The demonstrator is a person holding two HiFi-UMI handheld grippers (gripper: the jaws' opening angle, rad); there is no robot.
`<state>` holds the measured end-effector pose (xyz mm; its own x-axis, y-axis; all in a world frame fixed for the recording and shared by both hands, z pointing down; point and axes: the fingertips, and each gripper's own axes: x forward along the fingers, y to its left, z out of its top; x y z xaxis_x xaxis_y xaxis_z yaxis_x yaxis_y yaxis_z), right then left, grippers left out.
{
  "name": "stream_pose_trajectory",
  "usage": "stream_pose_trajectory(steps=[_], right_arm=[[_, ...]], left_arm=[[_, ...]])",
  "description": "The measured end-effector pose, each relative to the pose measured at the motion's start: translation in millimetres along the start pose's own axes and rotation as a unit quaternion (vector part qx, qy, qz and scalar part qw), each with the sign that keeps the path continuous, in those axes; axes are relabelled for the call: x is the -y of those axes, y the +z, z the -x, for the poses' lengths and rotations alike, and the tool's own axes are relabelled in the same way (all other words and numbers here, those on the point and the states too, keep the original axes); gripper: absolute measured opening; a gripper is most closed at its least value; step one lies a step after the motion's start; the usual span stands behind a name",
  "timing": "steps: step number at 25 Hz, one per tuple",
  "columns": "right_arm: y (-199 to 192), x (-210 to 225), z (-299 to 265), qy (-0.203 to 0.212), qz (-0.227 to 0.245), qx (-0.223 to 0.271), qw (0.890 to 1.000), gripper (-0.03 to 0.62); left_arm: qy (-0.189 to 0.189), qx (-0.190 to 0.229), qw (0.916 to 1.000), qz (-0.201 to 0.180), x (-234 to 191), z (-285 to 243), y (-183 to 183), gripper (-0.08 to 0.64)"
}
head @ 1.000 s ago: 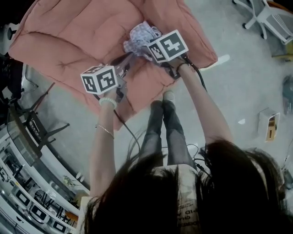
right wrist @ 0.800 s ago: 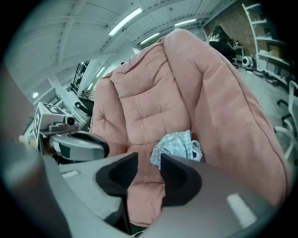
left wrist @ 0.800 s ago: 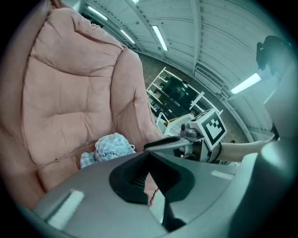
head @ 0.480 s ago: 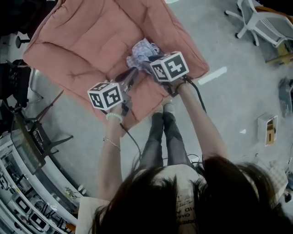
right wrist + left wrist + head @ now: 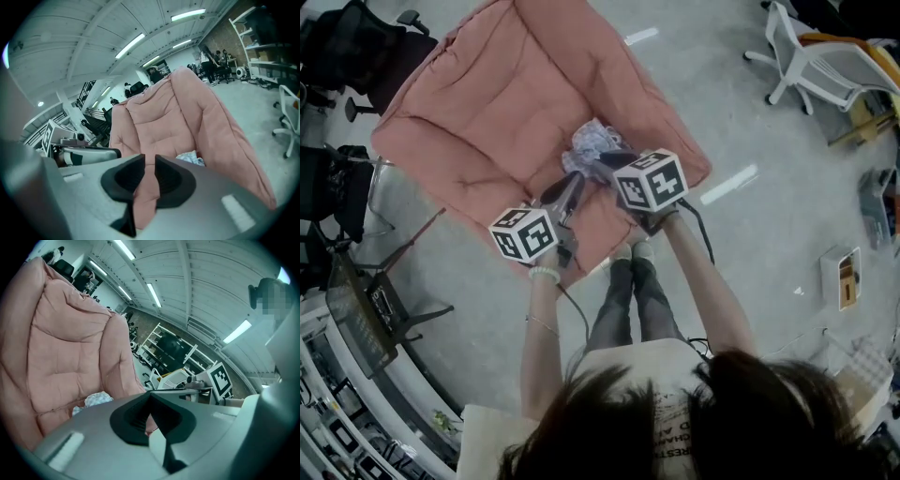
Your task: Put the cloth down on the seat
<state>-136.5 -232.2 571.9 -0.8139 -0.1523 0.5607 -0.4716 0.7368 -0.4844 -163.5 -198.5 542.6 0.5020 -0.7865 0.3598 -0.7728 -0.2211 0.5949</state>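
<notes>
The cloth point(image 5: 592, 142), a crumpled pale patterned bundle, lies on the pink padded seat point(image 5: 487, 122) near its right armrest, with nothing holding it. My left gripper point(image 5: 570, 187) hovers just in front of the cloth, shut and holding nothing. My right gripper point(image 5: 606, 161) is beside the cloth at its near right edge; its jaws are closing to a narrow gap with nothing between them. In the left gripper view the cloth point(image 5: 96, 400) shows low on the seat. In the right gripper view the cloth point(image 5: 191, 158) peeks out past the right jaw.
A white office chair point(image 5: 806, 61) stands at the upper right. A small box point(image 5: 842, 277) sits on the grey floor at the right. Black chairs point(image 5: 337, 47) and metal racks point(image 5: 356, 309) crowd the left side. The person's feet point(image 5: 633, 251) are at the seat's front edge.
Both grippers have drawn back from the cloth toward the seat's front edge. The cloth stays on the seat. The right jaws have narrowed.
</notes>
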Motion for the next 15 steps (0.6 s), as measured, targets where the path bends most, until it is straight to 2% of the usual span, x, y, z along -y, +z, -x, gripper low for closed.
stream_pose_trajectory(steps=[15], right_arm=[[44,-63,68,0.024,-0.001,0.088,0.996,0.011]], left_arm=[[-0.019,0.064,0.9976,-0.017,68,36,43,-0.002]])
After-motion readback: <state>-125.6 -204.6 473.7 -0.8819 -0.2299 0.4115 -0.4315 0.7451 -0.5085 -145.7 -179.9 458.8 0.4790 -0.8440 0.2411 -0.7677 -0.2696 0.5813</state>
